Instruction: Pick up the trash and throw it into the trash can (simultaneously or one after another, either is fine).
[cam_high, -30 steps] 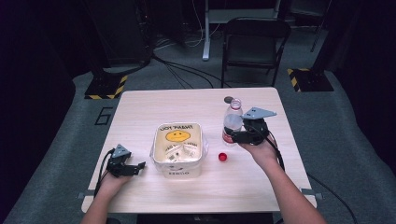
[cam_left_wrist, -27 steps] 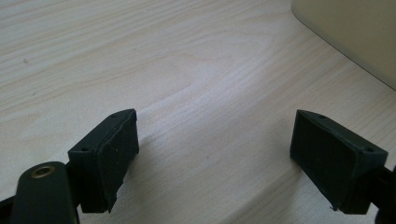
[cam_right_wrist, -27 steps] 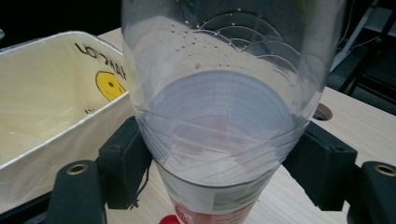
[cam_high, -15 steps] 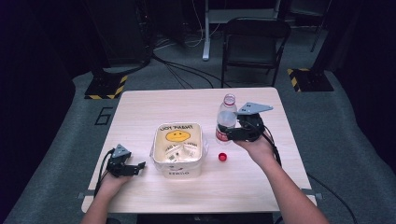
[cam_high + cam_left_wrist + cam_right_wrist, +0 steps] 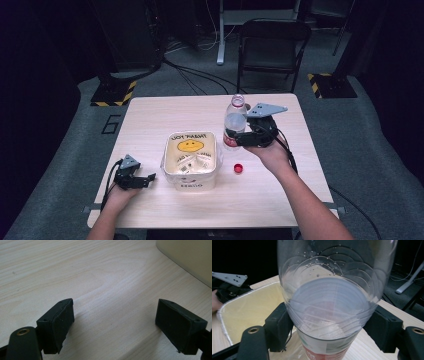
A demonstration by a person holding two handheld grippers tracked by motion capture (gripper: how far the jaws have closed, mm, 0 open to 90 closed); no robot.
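Item: clear plastic water bottle with red-and-white label (image 5: 234,125), uncapped, clamped mid-body between the pads of the right gripper (image 5: 239,139). Location: above the table, just right of the cream bag-lined bin (image 5: 192,161). Axis: long axis near upright, mouth up and leaning far.

Step, as judged: carrying toward the bin; next, tipping the mouth over it.

Small red cap (image 5: 239,168): on the table, near the bin.

Left gripper (image 5: 145,179): jaws apart, empty, resting left of the bin.

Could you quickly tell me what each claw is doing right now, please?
Left claw: open, holding nothing, low over the table.
Right claw: shut on the bottle, lifted beside the bin.
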